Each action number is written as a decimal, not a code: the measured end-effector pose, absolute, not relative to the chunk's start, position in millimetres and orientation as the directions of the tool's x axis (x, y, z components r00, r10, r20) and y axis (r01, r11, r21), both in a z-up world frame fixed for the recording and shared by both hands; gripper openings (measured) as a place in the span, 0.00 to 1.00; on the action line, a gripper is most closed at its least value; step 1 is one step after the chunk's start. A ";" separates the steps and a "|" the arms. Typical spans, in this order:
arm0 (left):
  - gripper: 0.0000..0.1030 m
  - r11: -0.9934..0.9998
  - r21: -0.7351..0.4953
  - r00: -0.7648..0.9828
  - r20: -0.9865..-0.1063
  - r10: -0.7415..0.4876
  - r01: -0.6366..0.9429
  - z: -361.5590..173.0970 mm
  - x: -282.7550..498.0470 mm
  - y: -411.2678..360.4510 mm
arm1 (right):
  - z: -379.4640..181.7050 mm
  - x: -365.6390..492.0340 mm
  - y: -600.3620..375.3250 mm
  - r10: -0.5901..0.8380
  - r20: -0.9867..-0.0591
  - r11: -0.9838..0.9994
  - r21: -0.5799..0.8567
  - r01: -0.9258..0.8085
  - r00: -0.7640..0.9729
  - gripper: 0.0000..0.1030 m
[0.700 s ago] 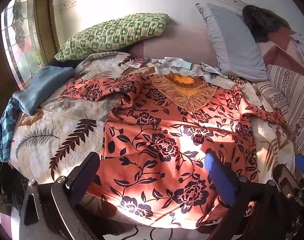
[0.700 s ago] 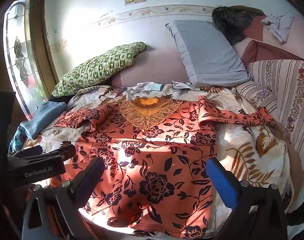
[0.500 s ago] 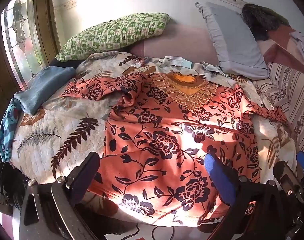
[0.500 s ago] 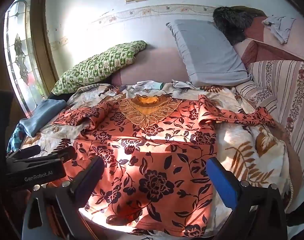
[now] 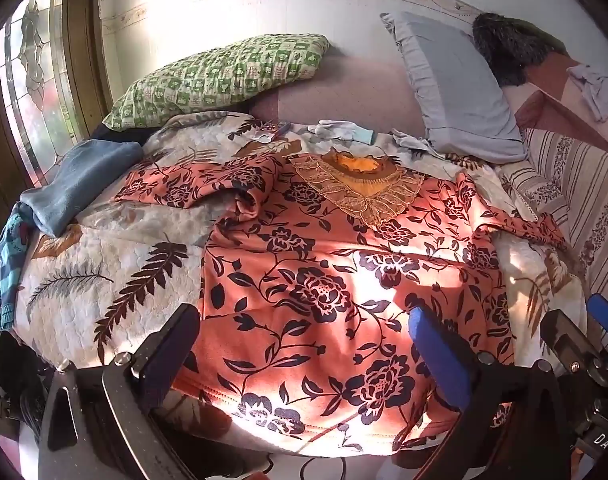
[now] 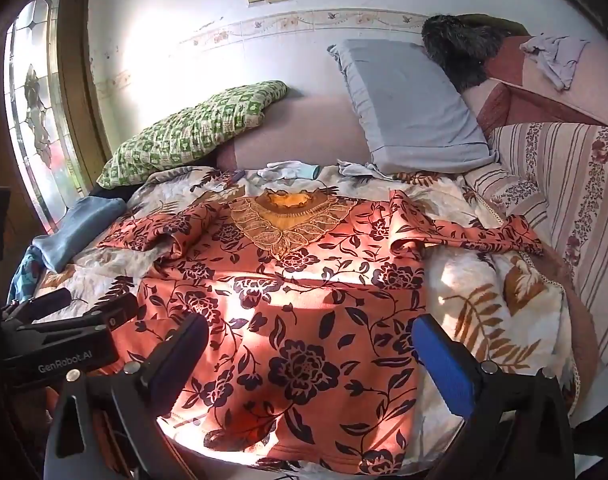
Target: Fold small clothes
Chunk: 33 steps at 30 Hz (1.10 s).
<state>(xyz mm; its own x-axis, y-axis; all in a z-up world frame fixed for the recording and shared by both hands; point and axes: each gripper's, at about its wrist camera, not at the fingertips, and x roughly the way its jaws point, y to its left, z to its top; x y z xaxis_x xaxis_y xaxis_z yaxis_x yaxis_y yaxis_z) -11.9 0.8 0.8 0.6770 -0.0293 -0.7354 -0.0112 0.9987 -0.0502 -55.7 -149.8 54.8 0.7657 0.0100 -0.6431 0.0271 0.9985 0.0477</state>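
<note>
I held my left hand-held gripper (image 5: 300,344) and right hand-held gripper (image 6: 309,350) wide open and empty above the near hem of the orange floral blouse (image 5: 343,272), which lay spread flat on the bed (image 5: 116,280)

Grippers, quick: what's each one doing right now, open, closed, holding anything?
Left gripper: open, holding nothing, above the floral top.
Right gripper: open, holding nothing.
</note>
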 end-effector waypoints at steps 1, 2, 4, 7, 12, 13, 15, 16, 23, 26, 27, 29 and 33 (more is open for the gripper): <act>1.00 0.999 -0.050 0.675 -0.737 -0.028 -0.014 0.1 -11.7 1.1 | 54.9 -55.5 -150.1 0.010 -0.643 0.999 0.046 0.026 0.766 1.00; 1.00 0.999 -0.044 0.674 -0.738 -0.022 -0.016 -0.7 -11.6 1.0 | 54.9 -55.1 -150.5 0.008 -0.643 0.999 0.045 0.027 0.766 1.00; 1.00 0.999 -0.041 0.672 -0.740 -0.017 -0.020 -1.1 -11.3 2.1 | 56.5 -54.3 -148.4 0.003 -0.641 0.999 0.039 0.028 0.768 1.00; 1.00 0.998 -0.059 0.664 -0.747 -0.033 -0.016 -1.9 -11.2 5.4 | 57.8 -53.6 -146.9 0.000 -0.640 0.999 0.034 0.028 0.769 1.00; 1.00 1.000 -0.002 0.687 -0.726 0.016 -0.025 1.4 -16.0 4.8 | 61.3 -52.3 -142.9 -0.004 -0.634 0.999 0.023 0.023 0.773 1.00; 1.00 1.000 0.000 0.692 -0.722 0.018 -0.025 2.4 -16.6 5.7 | 62.1 -52.0 -142.0 -0.004 -0.633 1.000 0.021 0.022 0.774 1.00; 1.00 0.999 0.005 0.699 -0.715 0.026 -0.032 4.1 -17.5 7.2 | 63.2 -50.8 -140.5 -0.006 -0.634 1.000 0.016 0.022 0.774 1.00; 1.00 0.999 0.008 0.701 -0.712 0.031 -0.036 4.6 -17.8 7.8 | 63.7 -50.6 -139.8 -0.005 -0.632 1.000 0.016 0.020 0.775 1.00; 1.00 0.999 -0.002 0.696 -0.717 0.033 -0.050 3.3 -16.3 12.9 | 67.2 -49.3 -134.9 -0.006 -0.629 1.000 0.005 0.012 0.777 1.00; 1.00 0.999 -0.001 0.697 -0.717 0.037 -0.054 2.8 -16.6 13.0 | 66.6 -49.4 -134.0 -0.004 -0.628 1.000 0.004 0.009 0.778 1.00; 1.00 0.998 0.000 0.696 -0.717 0.038 -0.055 2.6 -16.7 13.3 | 66.4 -49.3 -133.5 -0.003 -0.629 1.000 0.005 0.008 0.778 1.00; 1.00 0.998 0.002 0.694 -0.719 0.042 -0.059 2.3 -16.1 13.1 | 66.0 -49.0 -132.4 -0.002 -0.630 1.000 0.005 0.007 0.776 1.00; 1.00 0.998 -0.002 0.693 -0.719 0.043 -0.064 1.9 -16.2 14.8 | 64.2 -48.4 -132.5 0.003 -0.633 1.000 0.009 0.003 0.775 1.00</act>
